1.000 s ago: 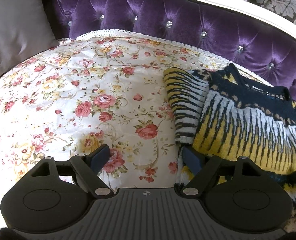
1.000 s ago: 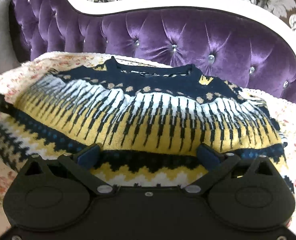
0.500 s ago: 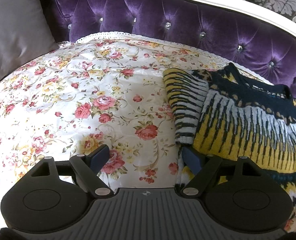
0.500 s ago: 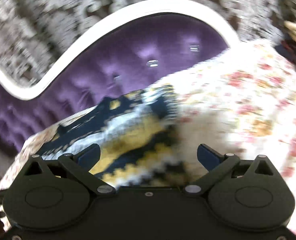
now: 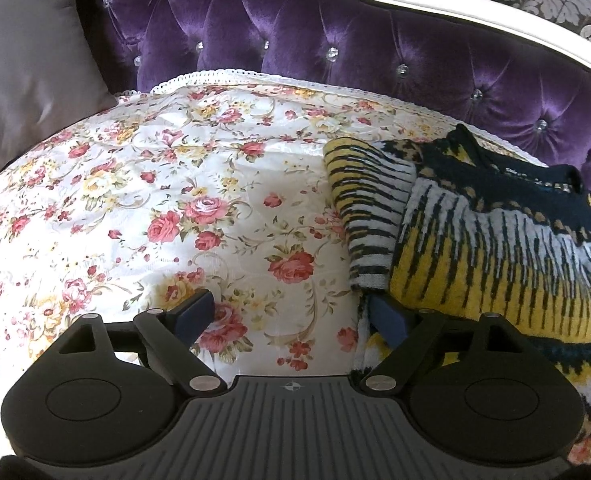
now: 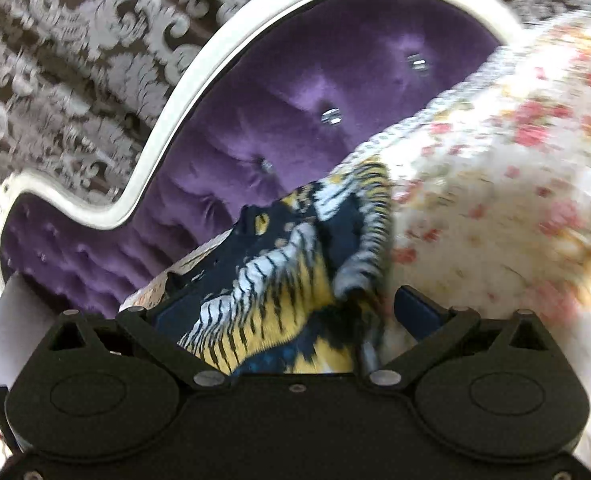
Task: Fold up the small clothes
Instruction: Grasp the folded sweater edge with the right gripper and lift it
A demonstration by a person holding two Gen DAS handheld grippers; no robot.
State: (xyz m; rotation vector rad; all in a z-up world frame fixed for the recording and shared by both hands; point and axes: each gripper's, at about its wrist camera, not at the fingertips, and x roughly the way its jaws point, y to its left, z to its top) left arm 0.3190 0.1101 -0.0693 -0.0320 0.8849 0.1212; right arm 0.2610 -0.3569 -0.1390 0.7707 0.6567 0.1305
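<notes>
Left gripper [image 5: 291, 316] wide, jaws just opened further, nothing pinched – its right finger sits at the sweater [image 5: 495, 248] edge, bare quilt [image 5: 175, 200] between the fingers. Right gripper [image 6: 287, 312] also spread, view blurred; sweater fabric [image 6: 279, 300] lies between its fingers, but no squeeze shows. Judgement: steady the right first, pinch one hem layer only, fold across – the loose knit may bunch.

Bare floral quilt [image 5: 199, 208] left of the sweater [image 5: 495, 248] — headboard [image 5: 375, 44] blocks beyond.
</notes>
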